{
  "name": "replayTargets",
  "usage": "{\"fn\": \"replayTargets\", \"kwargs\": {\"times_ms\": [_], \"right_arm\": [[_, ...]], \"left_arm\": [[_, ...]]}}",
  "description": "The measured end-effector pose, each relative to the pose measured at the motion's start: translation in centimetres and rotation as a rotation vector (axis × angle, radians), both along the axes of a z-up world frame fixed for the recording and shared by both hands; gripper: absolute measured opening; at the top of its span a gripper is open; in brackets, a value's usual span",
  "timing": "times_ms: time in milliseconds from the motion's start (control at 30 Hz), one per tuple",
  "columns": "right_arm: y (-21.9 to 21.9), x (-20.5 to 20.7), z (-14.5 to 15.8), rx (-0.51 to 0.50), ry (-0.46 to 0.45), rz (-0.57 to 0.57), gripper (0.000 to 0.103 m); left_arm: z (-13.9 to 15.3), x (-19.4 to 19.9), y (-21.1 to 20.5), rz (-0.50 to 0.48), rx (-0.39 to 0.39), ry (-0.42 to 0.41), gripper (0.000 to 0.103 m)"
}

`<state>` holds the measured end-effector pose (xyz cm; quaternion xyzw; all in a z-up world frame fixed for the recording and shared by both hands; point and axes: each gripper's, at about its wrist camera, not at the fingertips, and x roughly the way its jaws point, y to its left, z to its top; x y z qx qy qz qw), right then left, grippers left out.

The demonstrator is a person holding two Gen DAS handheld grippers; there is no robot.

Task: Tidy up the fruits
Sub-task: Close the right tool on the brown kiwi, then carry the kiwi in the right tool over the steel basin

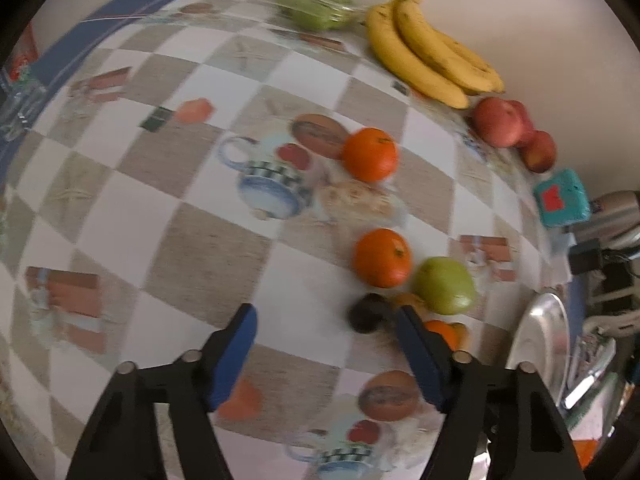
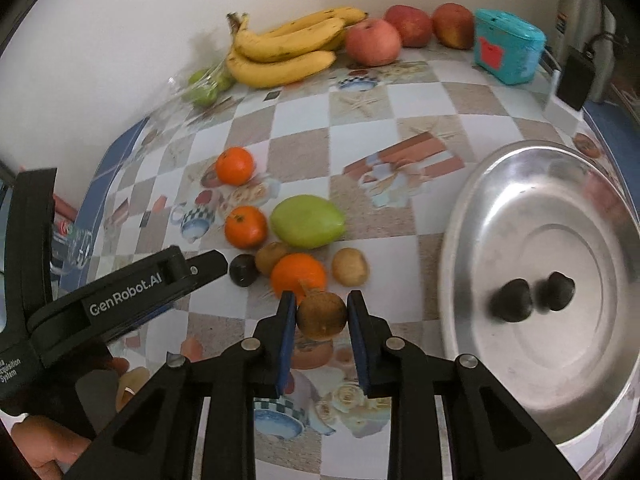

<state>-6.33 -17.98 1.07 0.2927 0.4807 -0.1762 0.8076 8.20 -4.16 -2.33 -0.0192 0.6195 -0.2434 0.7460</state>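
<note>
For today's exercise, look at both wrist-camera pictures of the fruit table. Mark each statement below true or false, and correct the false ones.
1. The right claw is shut on a brown kiwi. True.
2. The steel plate holds three oranges. False: it holds two small dark fruits, and no oranges.
3. The left claw is open and holds nothing. True.
4. The bananas lie in the middle of the table beside the green mango. False: they lie at the far edge by the wall, next to the red apples.
5. A teal box stands near the apples. True.
</note>
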Motion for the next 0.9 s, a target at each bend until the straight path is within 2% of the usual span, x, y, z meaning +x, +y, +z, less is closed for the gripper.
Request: {"fn": "replayTargets", "kwargs": {"times_ms": [100, 133, 367, 433, 667, 900], "right_arm": [[-0.4, -0.3, 0.0, 0.01, -0.001, -0.018, 0.027], [-0.6, -0.4, 0.0, 0.011, -0.002, -0.023, 0.027], [-0.6, -0.6, 0.2, 0.02, -0.01, -0.025, 0.027], [-0.5, -0.6, 0.2, 0.021, -0.012, -0.024, 0.027], [-0.7, -0.8, 0.3, 0.027, -0.015, -0.029, 0.027], [-0.9, -0.9, 0.3, 0.033, -0.019, -0.037, 0.027]], "left_arm": [[-0.1, -0.3, -0.7, -0.03, -0.011, 0.005, 0.052], [-0.2, -0.3, -1.0, -0.037, -0.011, 0.008, 0.049], [-0.4, -0.4, -1.6, -0.05, -0.027, 0.012, 0.045], [-0.7, -0.4, -1.9, -0.056, -0.034, 0.021, 0.036], [-0.8, -0.5, -2.0, -0.061, -0.045, 0.036, 0.025], [-0.7, -0.6, -1.9, -0.053, -0.053, 0.039, 0.023]]}}
